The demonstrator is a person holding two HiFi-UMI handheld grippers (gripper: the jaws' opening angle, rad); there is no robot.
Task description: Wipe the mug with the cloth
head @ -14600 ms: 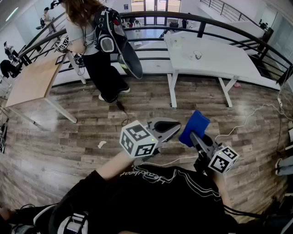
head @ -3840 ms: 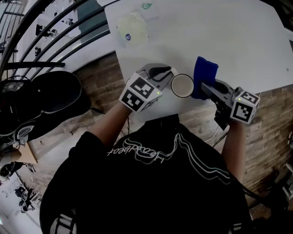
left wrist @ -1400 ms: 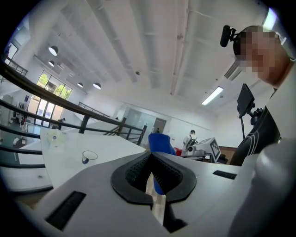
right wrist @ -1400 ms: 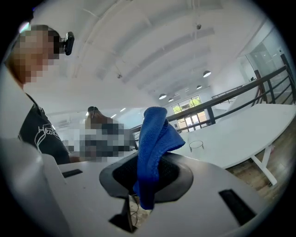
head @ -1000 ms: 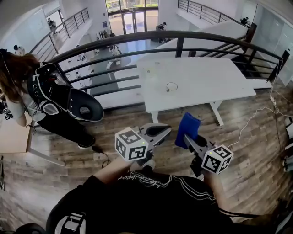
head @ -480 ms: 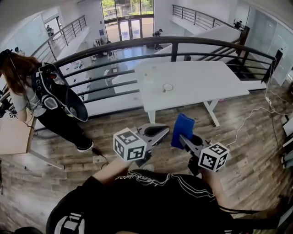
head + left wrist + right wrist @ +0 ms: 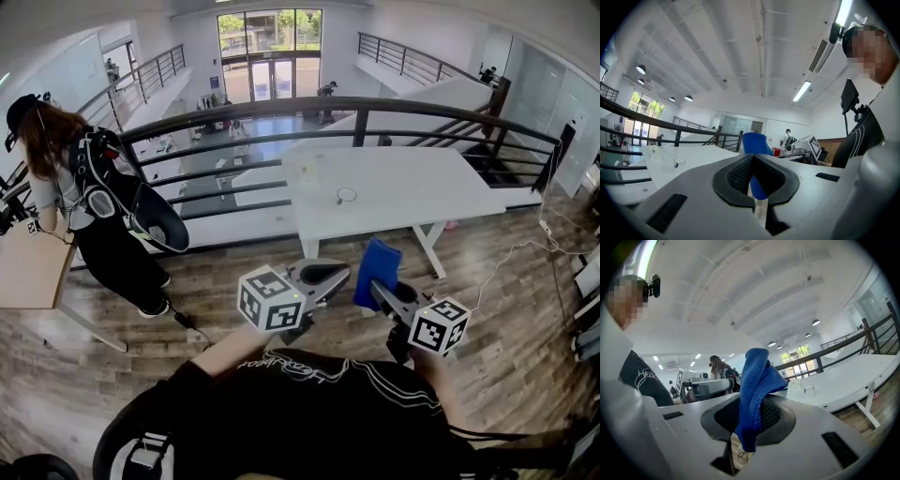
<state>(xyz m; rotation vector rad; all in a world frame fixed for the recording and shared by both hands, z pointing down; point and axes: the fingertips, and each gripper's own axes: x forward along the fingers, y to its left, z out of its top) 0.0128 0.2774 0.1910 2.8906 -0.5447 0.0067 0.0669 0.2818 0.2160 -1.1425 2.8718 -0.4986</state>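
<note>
The small, pale mug stands alone on the white table, well beyond both grippers; it also shows as a mug in the right gripper view. My right gripper is shut on a blue cloth, which sticks up out of its jaws as a folded cloth. My left gripper is beside it on the left, shut with nothing in it. Both are held level over the wooden floor, short of the table. In the left gripper view, my left gripper shows the cloth just past its shut jaws.
A black railing runs behind the table. A person with a backpack stands at the left by a wooden table. A clear bag lies on the white table. A cable trails across the floor at the right.
Both grippers have left the table, where they flanked the mug a few seconds ago. Over the last second they rose a little together, with the cloth still gripped.
</note>
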